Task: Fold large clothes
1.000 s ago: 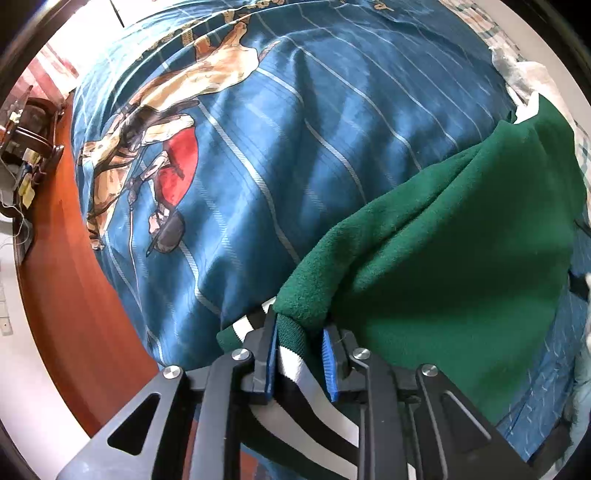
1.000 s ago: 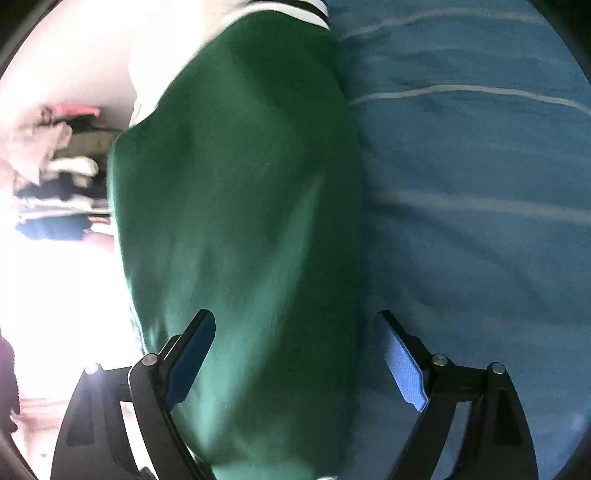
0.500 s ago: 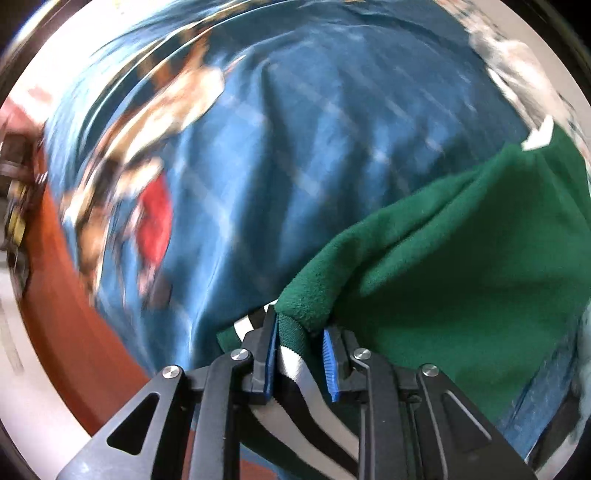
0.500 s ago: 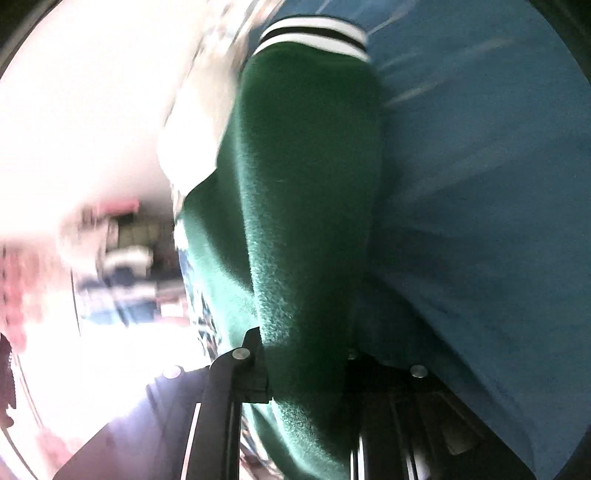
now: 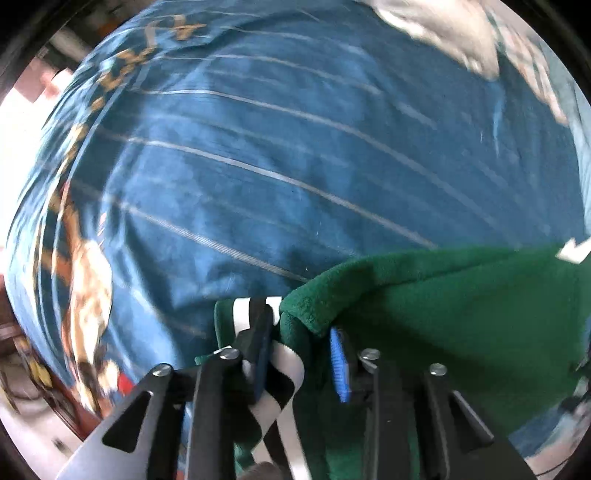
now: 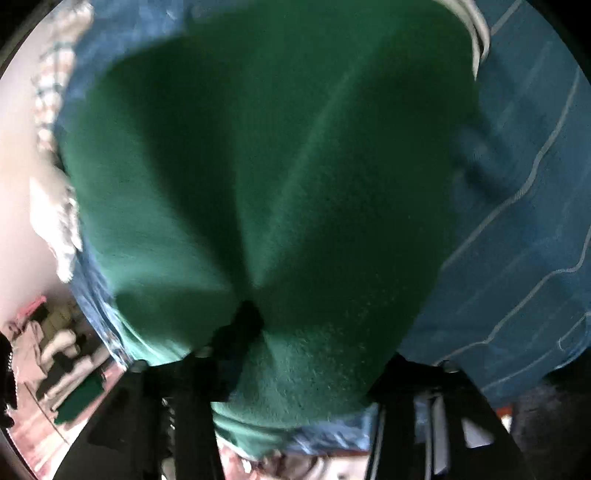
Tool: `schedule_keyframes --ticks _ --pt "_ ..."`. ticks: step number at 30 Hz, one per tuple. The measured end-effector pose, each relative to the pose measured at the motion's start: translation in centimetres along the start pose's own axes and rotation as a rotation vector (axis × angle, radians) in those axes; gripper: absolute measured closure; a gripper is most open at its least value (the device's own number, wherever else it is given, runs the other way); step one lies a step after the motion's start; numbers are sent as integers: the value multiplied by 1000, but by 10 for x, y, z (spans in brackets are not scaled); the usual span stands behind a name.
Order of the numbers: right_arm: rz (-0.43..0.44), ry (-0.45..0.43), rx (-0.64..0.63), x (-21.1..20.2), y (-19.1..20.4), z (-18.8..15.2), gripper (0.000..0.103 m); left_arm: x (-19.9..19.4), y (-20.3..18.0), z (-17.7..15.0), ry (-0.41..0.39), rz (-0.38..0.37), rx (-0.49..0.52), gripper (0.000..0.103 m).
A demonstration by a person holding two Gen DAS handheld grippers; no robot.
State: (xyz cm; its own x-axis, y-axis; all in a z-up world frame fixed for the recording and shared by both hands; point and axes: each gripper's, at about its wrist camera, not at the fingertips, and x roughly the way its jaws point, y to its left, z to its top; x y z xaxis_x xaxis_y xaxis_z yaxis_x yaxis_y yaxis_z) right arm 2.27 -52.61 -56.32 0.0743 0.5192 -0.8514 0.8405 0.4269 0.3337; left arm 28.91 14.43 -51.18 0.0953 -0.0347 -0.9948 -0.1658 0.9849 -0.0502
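A dark green fleece garment (image 5: 461, 332) with a black-and-white striped hem (image 5: 284, 373) lies on a blue striped bedspread (image 5: 258, 147). My left gripper (image 5: 297, 354) points down at its corner. Its jaws are opening, and the hem and a green fold still sit loosely between them, beside the blue pad (image 5: 338, 369). In the right wrist view the green garment (image 6: 277, 166) fills most of the picture and bulges over my right gripper (image 6: 314, 350). Those jaws are opening too, with cloth between them. The right fingertips are mostly hidden under the fabric.
The bedspread (image 6: 517, 258) carries a cartoon print (image 5: 85, 280) toward its left edge. Pale crumpled cloth (image 5: 443, 33) lies at the far side of the bed. More pale cloth (image 6: 55, 206) and a pile of clothes (image 6: 55, 354) show beyond the bed's edge.
The left jaws, tight on the striped hem before, have widened, and the view slid across the bedspread. The right jaws closed on the green cloth, then spread again, and the garment now fills that view.
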Motion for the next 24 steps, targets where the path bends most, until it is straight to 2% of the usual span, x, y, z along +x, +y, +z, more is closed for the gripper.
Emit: schedule_keyframes --ticks 1,2,3,5,7,9,10,11,13,15,16,17,18,19,20,22,24 --pt "-44 8 -42 -7 6 2 41 -10 3 -4 -20 -12 -38 56" --pt "-82 14 -110 -16 15 1 40 -26 9 -9 -61 -30 -95 28" --pt "-107 18 -158 -21 18 -1 39 -35 14 -14 -89 -34 -134 17" --pt "-160 31 -261 -37 28 -11 37 -52 24 -27 -137 -25 -227 14" --pt "-201 31 -349 -56 42 -16 37 -57 26 -39 -156 33 -291 14" --pt "-210 14 -416 -78 49 -15 37 -48 35 -51 -146 62 -329 14" --pt "-214 -1 -444 -78 66 -18 37 -40 33 -55 -134 87 -343 14" --pt "-204 -16 -457 -69 94 -21 37 -29 32 -56 -127 106 -342 14" --pt "-182 -32 -481 -80 106 -8 37 -11 25 -56 -101 202 -334 14" --pt "-152 -37 -483 -83 123 1 37 9 28 -51 -72 190 -355 15" --pt "-143 -35 -488 -88 127 7 37 12 31 -49 -87 168 -379 29" --pt "-133 -39 -494 -87 134 14 37 11 31 -48 -128 115 -393 63" --pt "-123 -44 -505 -86 142 18 37 10 28 -44 -135 76 -395 73" --pt "-117 -54 -523 -86 151 23 37 4 19 -39 -146 91 -375 82" --pt "-116 -70 -540 -86 160 25 37 -1 12 -36 -167 105 -353 88" --pt "-109 -109 -583 -80 177 31 37 -10 2 -29 -206 127 -313 90" --pt "-143 -155 -625 -71 193 41 37 -10 6 -23 -211 112 -333 90"
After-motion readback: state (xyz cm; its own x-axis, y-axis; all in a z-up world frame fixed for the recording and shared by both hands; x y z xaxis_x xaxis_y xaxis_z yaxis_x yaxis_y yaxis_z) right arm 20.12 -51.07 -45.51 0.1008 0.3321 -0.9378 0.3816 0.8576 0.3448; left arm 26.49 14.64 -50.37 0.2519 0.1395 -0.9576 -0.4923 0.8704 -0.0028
